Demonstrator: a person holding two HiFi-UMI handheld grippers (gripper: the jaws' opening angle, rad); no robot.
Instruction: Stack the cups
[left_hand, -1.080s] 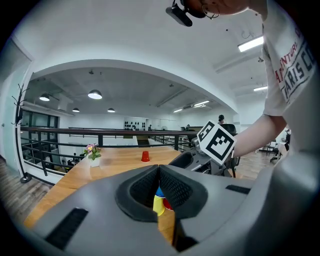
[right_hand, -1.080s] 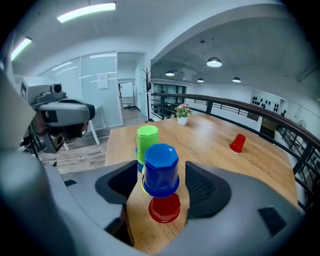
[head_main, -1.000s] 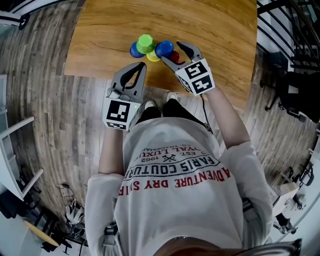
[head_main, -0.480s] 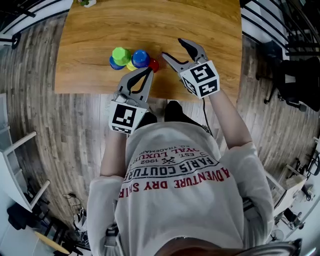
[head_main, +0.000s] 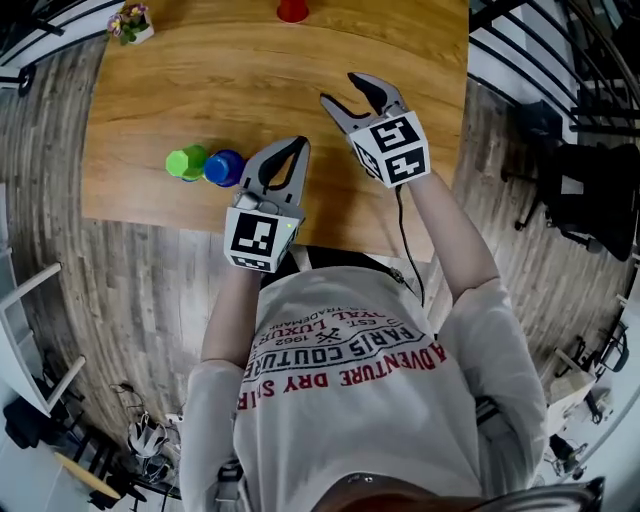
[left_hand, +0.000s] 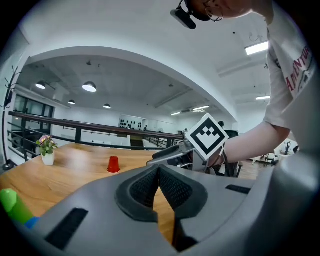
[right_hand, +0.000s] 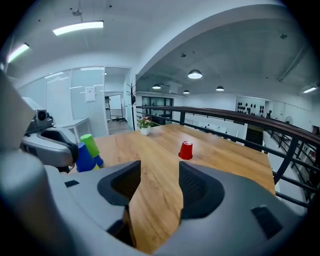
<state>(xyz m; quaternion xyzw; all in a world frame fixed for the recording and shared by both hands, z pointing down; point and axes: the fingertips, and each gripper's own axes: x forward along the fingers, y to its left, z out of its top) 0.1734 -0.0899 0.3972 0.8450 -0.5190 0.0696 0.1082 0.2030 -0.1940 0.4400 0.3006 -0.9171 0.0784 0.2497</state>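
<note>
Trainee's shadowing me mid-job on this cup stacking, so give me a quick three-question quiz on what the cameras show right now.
1. Multiple choice: where does the red cup stand relative to the cup cluster?
A) touching it
B) apart from it, far across the table
C) stacked on top of it
2. True or false: the fingers of the left gripper are together, with nothing between them.
3. Fill in: in the head view, the cluster cup nearest the left gripper is the ____ one.

Key: 1 B; 2 true; 3 the blue cup.
</note>
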